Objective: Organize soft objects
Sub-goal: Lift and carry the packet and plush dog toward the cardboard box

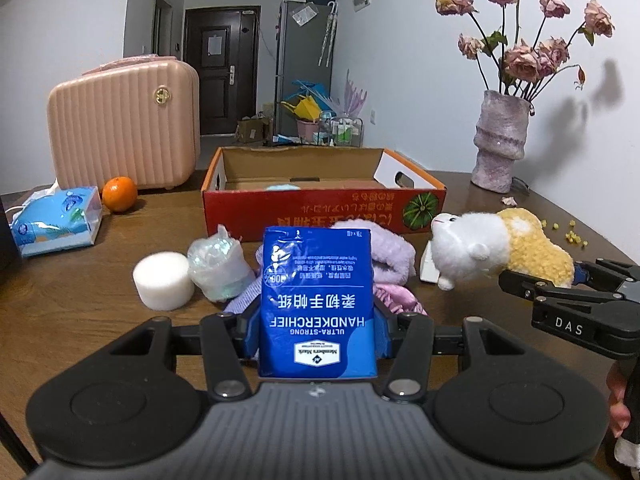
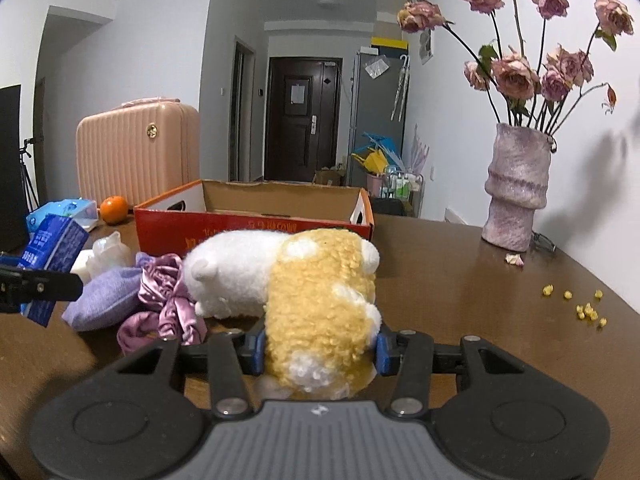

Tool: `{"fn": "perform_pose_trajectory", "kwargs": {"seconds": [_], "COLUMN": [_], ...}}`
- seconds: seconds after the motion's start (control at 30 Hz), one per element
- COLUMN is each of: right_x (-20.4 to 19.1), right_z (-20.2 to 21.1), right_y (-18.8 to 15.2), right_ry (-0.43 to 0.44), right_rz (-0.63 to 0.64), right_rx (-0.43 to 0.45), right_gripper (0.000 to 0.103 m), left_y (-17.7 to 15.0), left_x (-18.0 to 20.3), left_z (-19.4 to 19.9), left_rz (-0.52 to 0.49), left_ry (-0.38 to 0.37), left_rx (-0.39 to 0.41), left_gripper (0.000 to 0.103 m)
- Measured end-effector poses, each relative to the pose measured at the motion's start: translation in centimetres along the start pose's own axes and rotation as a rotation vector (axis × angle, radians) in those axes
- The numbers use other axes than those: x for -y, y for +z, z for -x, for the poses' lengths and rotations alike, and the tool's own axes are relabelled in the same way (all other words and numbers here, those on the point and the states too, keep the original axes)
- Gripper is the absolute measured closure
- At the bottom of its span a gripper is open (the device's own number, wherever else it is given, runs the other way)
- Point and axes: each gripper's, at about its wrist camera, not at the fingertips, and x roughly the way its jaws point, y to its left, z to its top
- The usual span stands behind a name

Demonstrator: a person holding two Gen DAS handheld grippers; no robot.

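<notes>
Left claw (image 1: 318,332): black two-finger frame, blue pads, jaws closed on both side edges of blue plastic handkerchief pack (image 1: 317,304), pack upright between fingers, held above brown wooden desk (image 1: 80,300). Right claw (image 2: 320,350): same build, jaws pressed into rear of yellow-and-white plush toy (image 2: 304,292), fleece bulging over blue pads. In left wrist view right claw (image 1: 576,276) enters from right edge, level, fingers pointing left. Bit of person's hand (image 1: 618,400) visible under it, grip unclear.

Glossy plastic handkerchief pack (image 1: 317,304) — fluffy plush toy (image 2: 316,304).
</notes>
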Motion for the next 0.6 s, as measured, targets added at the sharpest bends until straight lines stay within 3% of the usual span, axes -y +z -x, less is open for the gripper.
{"fn": "perform_pose_trajectory", "kwargs": {"seconds": [0.6], "right_x": [-1.9], "right_z": [-1.5], "right_y": [3.8], "right_ry": [0.027], "right_rz": [0.022], "right_rx": [0.083], "right_gripper": [0.056], "left_y": [3.9], "left_x": [-0.6], "left_z": [-0.2], "left_rz": [0.008], "left_ry": [0.012], "left_rx": [0.085], "left_gripper": [0.051]}}
